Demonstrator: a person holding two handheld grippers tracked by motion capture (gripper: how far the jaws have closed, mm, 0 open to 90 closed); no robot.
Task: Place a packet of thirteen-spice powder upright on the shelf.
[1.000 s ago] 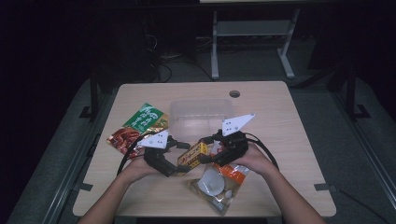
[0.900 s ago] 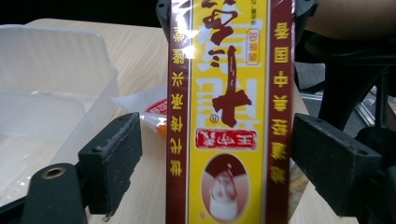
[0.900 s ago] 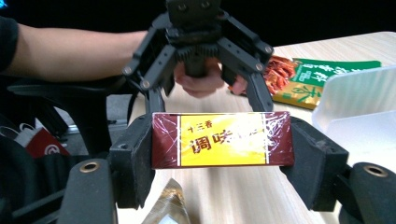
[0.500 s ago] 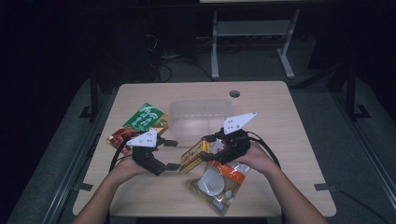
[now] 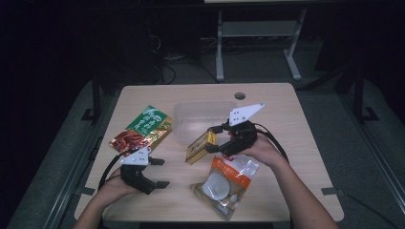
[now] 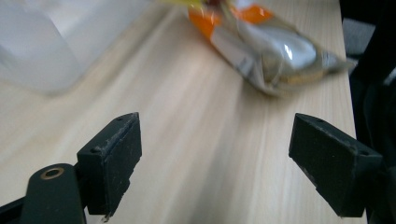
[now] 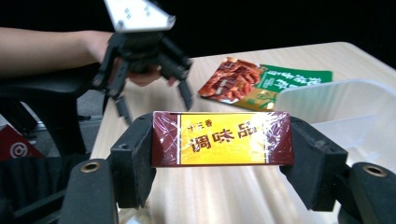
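Where the right tool (image 7: 223,140) grips it, the yellow box's (image 7: 222,138) ends are hidden

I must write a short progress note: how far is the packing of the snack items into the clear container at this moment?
Done: nothing lies in the clear container yet. In hand: the right gripper is shut on the yellow box, lifted beside the container. Left: the green packet and the orange-and-white bag lie on the table; the left gripper is open.
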